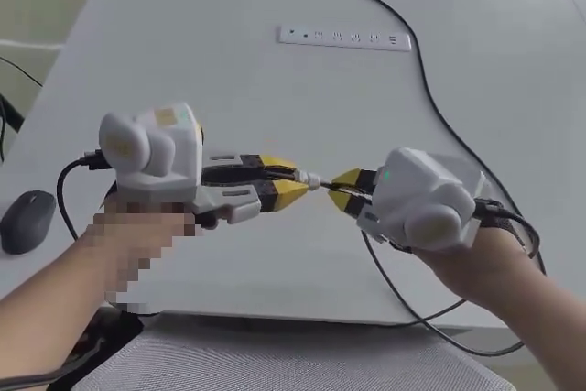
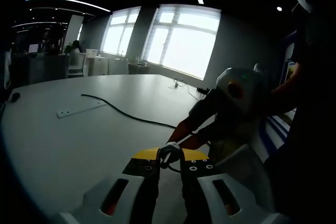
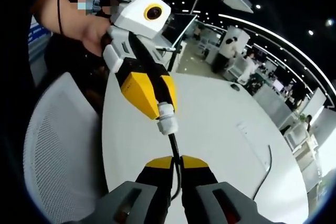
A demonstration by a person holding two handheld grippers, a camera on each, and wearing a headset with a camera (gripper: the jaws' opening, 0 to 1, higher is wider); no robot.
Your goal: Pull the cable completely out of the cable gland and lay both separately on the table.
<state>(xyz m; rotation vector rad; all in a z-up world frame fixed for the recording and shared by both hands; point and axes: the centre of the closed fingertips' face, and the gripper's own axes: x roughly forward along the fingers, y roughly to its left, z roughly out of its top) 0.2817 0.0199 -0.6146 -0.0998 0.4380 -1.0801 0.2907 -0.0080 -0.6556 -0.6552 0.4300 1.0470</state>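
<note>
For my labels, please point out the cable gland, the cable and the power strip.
cable gland (image 3: 168, 120), right gripper view, white body.
cable (image 3: 174, 148), right gripper view, black stretch under the gland.
power strip (image 1: 345, 38), head view, its middle.

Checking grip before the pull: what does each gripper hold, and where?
Left gripper clamps the white cable gland by its body; right gripper pinches the black cable near the gland.

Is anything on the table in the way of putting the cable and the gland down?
Nothing visible: the table under the cable gland and cable is bare; the power strip lies farther back.
</note>
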